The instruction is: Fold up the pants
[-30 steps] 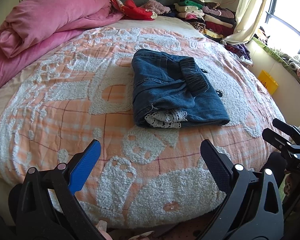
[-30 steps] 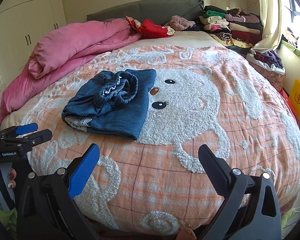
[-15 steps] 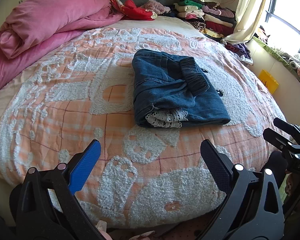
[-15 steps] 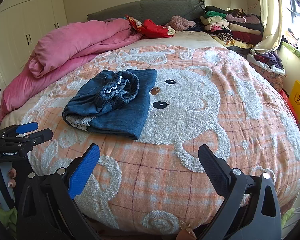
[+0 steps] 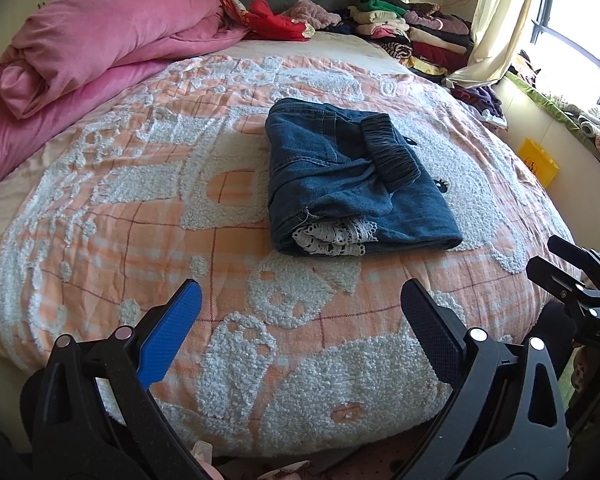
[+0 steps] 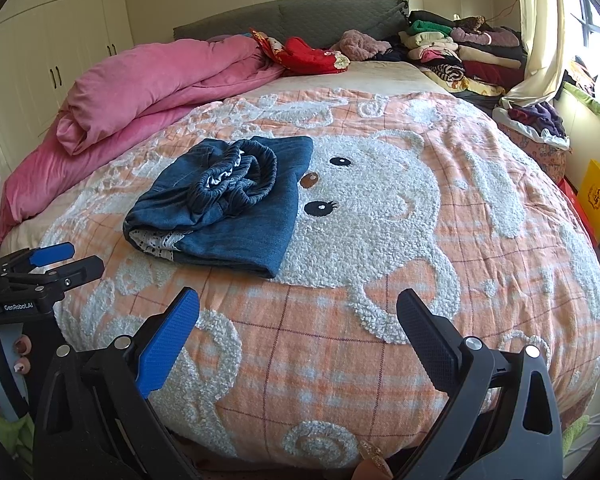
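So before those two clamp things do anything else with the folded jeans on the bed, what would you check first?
1. Left gripper empty and open: ok, nothing lies between its fingers.
2. Right gripper empty and open: ok.
3. Both grippers clear of the jeans: ok, both sit at the bed's near edge, apart from the cloth.
4. Jeans folded into a compact stack: ok, lying flat on the bedspread.
5. Fold tidy: not ok, the waistband is bunched on top and the lace trim sticks out at the near end.
6. Underside layers lined up: cannot tell, hidden.
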### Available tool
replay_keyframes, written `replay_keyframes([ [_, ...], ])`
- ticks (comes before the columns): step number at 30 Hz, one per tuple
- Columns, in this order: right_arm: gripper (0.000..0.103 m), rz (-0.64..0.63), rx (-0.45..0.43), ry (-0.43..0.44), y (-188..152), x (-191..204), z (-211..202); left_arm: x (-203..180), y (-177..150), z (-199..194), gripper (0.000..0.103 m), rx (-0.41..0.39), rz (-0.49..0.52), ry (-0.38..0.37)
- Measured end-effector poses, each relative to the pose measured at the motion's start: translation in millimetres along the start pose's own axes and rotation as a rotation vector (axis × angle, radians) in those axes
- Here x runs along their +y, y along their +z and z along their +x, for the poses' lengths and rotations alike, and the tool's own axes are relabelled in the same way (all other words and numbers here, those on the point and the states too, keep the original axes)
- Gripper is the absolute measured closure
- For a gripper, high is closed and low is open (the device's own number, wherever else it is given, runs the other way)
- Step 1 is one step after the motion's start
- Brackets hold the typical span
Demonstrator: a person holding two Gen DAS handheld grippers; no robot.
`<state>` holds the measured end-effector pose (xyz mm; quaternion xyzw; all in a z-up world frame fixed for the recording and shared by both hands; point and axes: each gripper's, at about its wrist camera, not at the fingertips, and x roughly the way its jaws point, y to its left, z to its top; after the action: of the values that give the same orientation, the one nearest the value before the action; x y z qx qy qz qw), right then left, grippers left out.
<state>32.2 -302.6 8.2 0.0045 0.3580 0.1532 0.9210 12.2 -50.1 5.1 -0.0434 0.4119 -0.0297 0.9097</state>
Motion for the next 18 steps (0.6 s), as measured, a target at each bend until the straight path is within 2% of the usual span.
replay_keyframes([
  [18,0.005,-0.001,0.006,-0.019,0.6,-2.4,2.0,0.2,1.2,2.3,0.010,0.007,0.010,0.001],
])
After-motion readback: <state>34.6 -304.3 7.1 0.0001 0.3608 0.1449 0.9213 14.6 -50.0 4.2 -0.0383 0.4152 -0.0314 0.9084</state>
